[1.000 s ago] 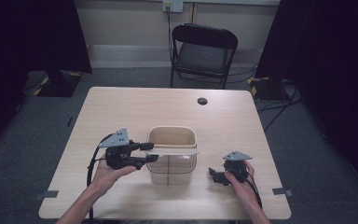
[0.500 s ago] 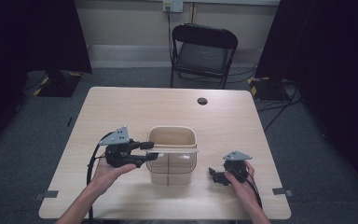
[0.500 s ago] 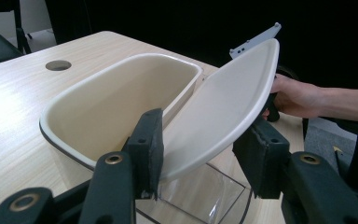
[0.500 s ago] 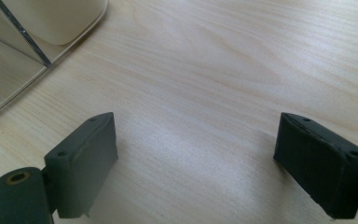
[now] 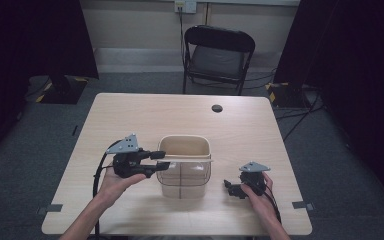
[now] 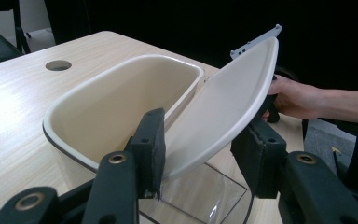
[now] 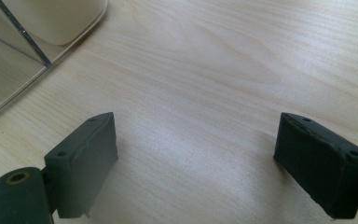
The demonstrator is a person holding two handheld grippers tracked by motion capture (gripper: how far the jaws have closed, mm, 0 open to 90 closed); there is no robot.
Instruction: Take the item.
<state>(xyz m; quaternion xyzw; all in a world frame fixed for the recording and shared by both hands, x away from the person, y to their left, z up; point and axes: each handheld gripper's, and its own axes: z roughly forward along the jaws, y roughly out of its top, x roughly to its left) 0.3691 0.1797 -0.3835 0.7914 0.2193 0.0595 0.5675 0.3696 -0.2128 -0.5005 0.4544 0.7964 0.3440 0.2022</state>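
Note:
A cream bin (image 5: 185,145) with a clear lower body stands mid-table. Its cream swing lid (image 6: 223,102) is tipped up on edge, a thin line across the bin (image 5: 187,159) from above. My left gripper (image 5: 161,161) reaches in from the bin's left. Its jaws have just been closing with the lid between them, and both pads (image 6: 151,144) touch the lid's edges. My right gripper (image 5: 230,186) rests on the table to the right of the bin, pointing at it. Its jaws stand wide apart over bare wood (image 7: 196,154), and the bin's corner (image 7: 60,18) sits farther off.
The wooden table (image 5: 260,135) has a round cable hole (image 5: 217,108) at its far side. A black folding chair (image 5: 219,55) stands behind it. In the left gripper view the person's right hand (image 6: 293,95) shows beyond the lid.

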